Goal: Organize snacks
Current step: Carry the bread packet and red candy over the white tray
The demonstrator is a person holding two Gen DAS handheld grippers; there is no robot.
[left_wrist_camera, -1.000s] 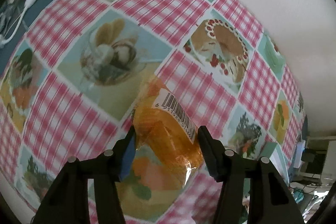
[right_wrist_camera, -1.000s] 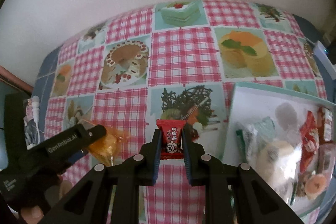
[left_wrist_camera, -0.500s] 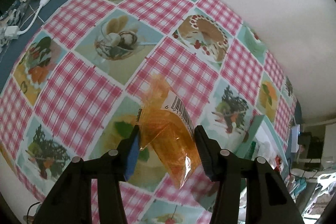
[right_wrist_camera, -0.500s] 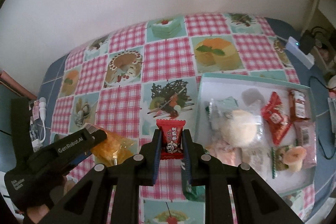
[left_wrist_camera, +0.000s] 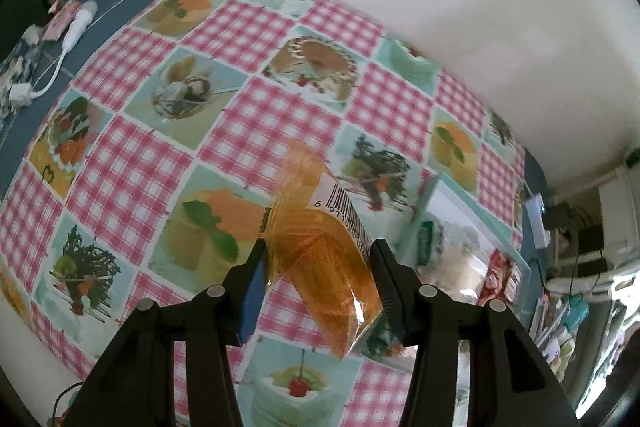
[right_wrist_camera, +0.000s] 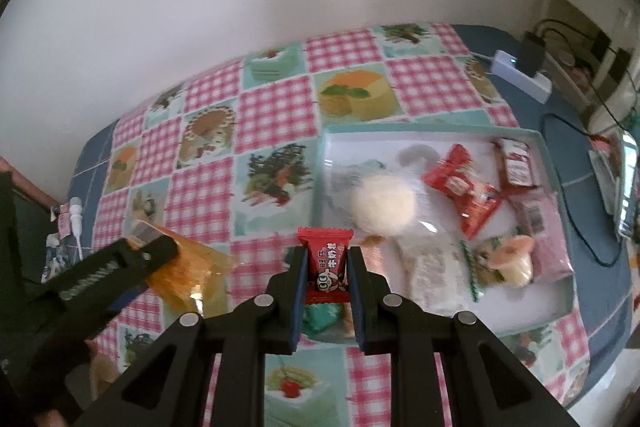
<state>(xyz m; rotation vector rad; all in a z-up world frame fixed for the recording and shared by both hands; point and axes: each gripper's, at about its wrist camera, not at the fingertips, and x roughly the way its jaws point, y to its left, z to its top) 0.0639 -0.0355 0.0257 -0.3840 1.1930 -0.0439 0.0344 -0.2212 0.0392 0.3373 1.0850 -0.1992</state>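
2 tongs (left_wrist_camera: 318,269) (right_wrist_camera: 327,277) grip orange packet (left_wrist_camera: 320,259) and red candy (right_wrist_camera: 326,267) above crowded tray (right_wrist_camera: 432,131)

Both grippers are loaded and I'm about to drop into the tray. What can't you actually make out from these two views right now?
- Tray, left wrist view: near end hidden by the left gripper and its orange pack; contents blurred.
- Tray's near-left corner, right wrist view: covered by the right gripper and red candy.
- Green wrapper under that gripper: mostly hidden.
- Barcode digits: partly covered, too small.
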